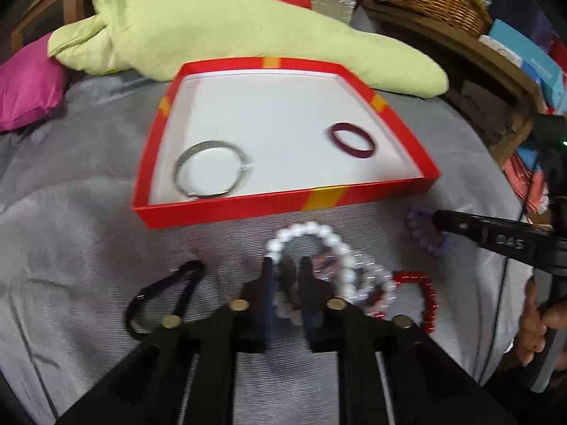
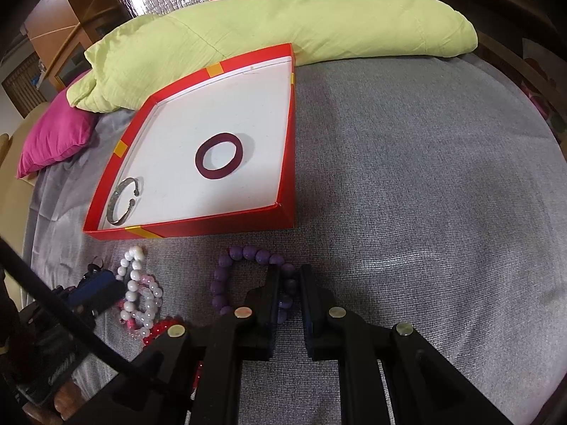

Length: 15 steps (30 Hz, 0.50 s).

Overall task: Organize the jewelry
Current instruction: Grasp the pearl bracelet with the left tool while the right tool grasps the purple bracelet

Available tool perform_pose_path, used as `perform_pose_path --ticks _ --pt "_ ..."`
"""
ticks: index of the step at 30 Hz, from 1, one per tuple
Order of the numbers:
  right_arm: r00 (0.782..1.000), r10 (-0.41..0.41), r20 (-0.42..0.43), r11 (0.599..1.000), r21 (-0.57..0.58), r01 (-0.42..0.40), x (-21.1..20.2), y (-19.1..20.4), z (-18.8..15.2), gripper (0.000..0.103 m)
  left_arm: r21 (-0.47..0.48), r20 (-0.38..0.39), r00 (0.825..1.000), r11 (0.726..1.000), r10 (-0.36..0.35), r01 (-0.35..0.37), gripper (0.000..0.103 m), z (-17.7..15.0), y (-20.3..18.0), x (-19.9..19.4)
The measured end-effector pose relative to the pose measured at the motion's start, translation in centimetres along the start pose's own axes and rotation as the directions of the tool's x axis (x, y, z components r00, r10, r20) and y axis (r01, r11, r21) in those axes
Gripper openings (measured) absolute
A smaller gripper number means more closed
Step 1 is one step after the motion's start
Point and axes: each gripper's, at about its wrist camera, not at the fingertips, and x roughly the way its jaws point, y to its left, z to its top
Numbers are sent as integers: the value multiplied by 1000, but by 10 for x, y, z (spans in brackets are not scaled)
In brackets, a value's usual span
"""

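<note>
Inside one red box [image 2: 280, 219] on the grey bedspread [image 2: 407, 194]: two bangles, one silver [image 1: 212, 170], one maroon [image 2: 219, 160]. Below its near edge: left gripper [image 1: 287, 265] clamped on one white bead bracelet [image 1: 312, 237], right gripper [image 2: 288, 272] clamped on one purple bead bracelet [image 2: 248, 253]; beside them one red bead bracelet [image 1: 425, 294].

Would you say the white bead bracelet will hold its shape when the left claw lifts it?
Probably not. The white bead bracelet looks strung from separate round beads, so it should sag from the left claw. It lies tangled with the pink bracelet, which might drag along. Smooth beads may slip.
</note>
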Motion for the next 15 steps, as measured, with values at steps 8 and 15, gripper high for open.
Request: perform_pose_path --ticks 8,15 --pt "1000 -4 -2 1000 1 4 -1 1 0 14 -57 -7 1000 998 -20 20 10 -1 22 -5" --pt "1000 -12 4 1000 -7 12 0 3 -1 14 -67 -12 999 997 -41 40 32 3 14 1"
